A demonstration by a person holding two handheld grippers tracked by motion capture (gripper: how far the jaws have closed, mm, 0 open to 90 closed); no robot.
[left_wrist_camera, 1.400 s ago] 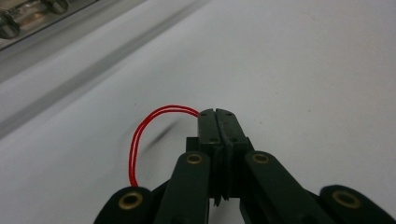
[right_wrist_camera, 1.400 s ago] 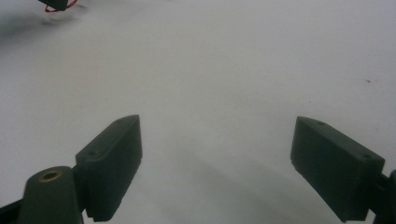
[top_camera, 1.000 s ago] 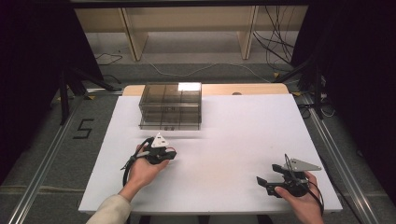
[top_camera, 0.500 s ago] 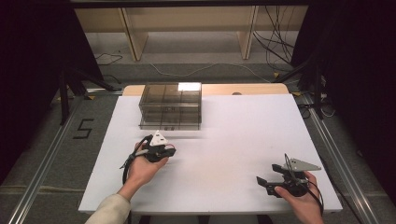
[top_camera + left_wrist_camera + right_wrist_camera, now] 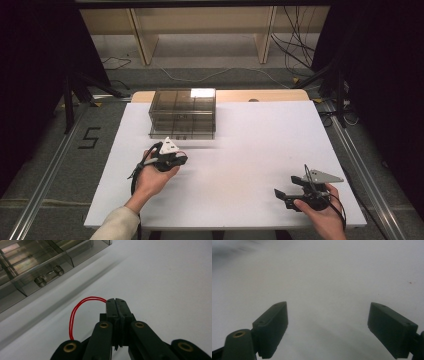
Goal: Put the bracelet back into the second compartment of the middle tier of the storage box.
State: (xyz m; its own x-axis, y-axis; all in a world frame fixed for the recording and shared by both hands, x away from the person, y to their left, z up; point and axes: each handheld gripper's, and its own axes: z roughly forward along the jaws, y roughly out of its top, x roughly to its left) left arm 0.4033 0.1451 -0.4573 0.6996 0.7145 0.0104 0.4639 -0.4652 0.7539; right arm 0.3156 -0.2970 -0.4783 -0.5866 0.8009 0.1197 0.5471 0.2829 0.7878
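Note:
A smoky clear drawer box (image 5: 183, 114) stands at the back of the white tabletop (image 5: 260, 145), left of centre. My left gripper (image 5: 183, 160) hovers just in front of it, held in a hand, jaws shut with nothing between them. The left gripper view has the closed jaws of the left gripper (image 5: 117, 302) over bare white surface, a red wire loop (image 5: 75, 312) beside them, and the box (image 5: 37, 262) with its drawer knobs (image 5: 48, 277) at upper left. My right gripper (image 5: 287, 186) rests near the front right edge, open; its jaws stand wide apart and empty on the right gripper (image 5: 328, 322).
Wooden shelving (image 5: 200, 30) and loose cables (image 5: 295, 50) lie on the floor beyond the table. A metal rail (image 5: 55, 165) runs along the left side, with a "5" mark (image 5: 90, 137) on the floor. A dark stand (image 5: 70, 90) is at back left.
The left hand has shifted only slightly in front of the box. The right hand has stayed where it was.

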